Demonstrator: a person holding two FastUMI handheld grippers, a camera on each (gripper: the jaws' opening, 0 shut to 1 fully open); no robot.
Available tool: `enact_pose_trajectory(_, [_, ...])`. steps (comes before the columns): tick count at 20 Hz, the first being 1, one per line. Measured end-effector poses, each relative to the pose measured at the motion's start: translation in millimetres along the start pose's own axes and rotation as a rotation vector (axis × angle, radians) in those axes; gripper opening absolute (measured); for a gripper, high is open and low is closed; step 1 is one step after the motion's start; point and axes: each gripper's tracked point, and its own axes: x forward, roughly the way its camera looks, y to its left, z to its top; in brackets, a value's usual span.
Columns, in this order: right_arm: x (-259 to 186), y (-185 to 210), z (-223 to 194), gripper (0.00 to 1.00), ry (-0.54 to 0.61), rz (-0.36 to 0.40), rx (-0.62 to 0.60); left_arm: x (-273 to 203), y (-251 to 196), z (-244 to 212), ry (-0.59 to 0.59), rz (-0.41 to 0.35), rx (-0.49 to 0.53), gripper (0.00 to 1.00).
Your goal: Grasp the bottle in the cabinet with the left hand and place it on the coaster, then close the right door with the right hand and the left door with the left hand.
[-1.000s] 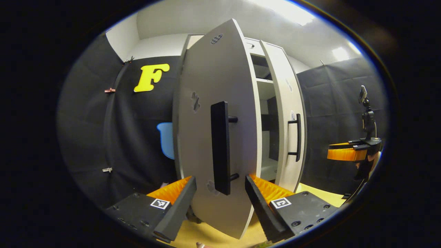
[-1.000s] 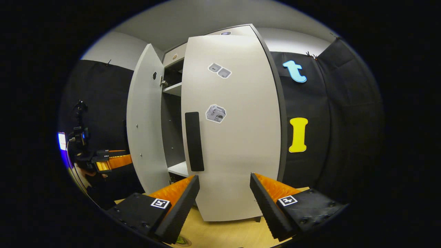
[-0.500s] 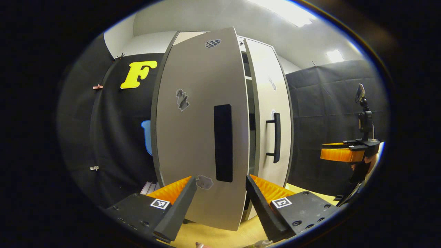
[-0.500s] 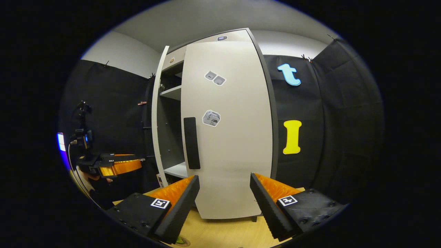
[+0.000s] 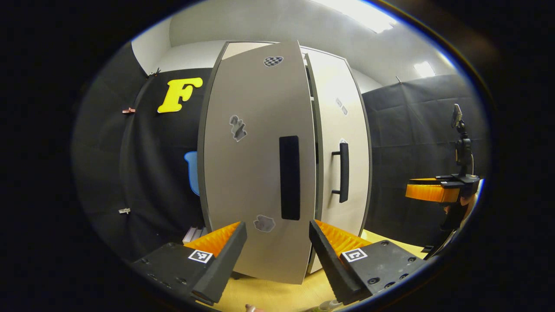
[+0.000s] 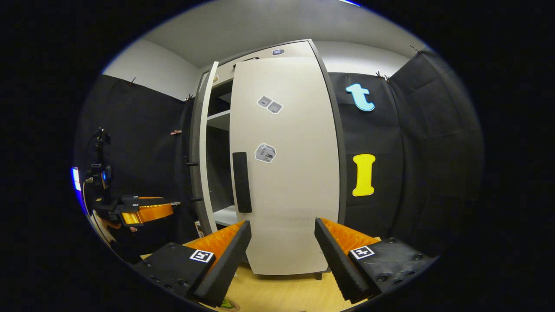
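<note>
The white cabinet's left door (image 5: 256, 173) stands almost shut right in front of my left gripper (image 5: 275, 242), whose fingers are open with nothing between them. Its black handle (image 5: 289, 177) sits just above the fingertips. A thin dark gap (image 5: 315, 143) separates it from the right door (image 5: 347, 130). In the right gripper view the right door (image 6: 290, 182) and its handle (image 6: 242, 182) face my open, empty right gripper (image 6: 282, 242). The left door's edge (image 6: 203, 151) is still ajar there, with shelves (image 6: 219, 119) visible inside. A small round greenish thing (image 6: 226, 303) lies at the bottom edge.
The cabinet stands on a light wooden tabletop (image 6: 277, 294). Each gripper shows in the other's view: the right gripper (image 5: 431, 190) far right, the left gripper (image 6: 143, 210) far left. A camera stand (image 5: 461, 143) rises at the right. Black cloth walls surround the booth.
The left door has swung from wide open to nearly shut, hiding the cabinet's inside in the left gripper view. The opening between the doors has narrowed. Both grippers stay open.
</note>
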Motion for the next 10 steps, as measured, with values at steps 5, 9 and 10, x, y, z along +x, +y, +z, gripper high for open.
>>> enact_pose_trajectory(5, [-6.0,-1.5,-0.3,0.98,0.000,-0.042,-0.001,-9.6,9.0,-1.4,0.003,0.050,0.004,0.94])
enact_pose_trajectory(9, [-14.3,-6.1,6.8,0.98,-0.026,-0.092,0.006,-21.9,19.2,-1.9,-0.007,0.115,-0.008,0.94])
enact_pose_trajectory(10, [-16.4,-7.0,8.5,0.98,-0.034,-0.106,0.000,-25.7,24.2,-1.8,-0.008,0.137,-0.003,0.93])
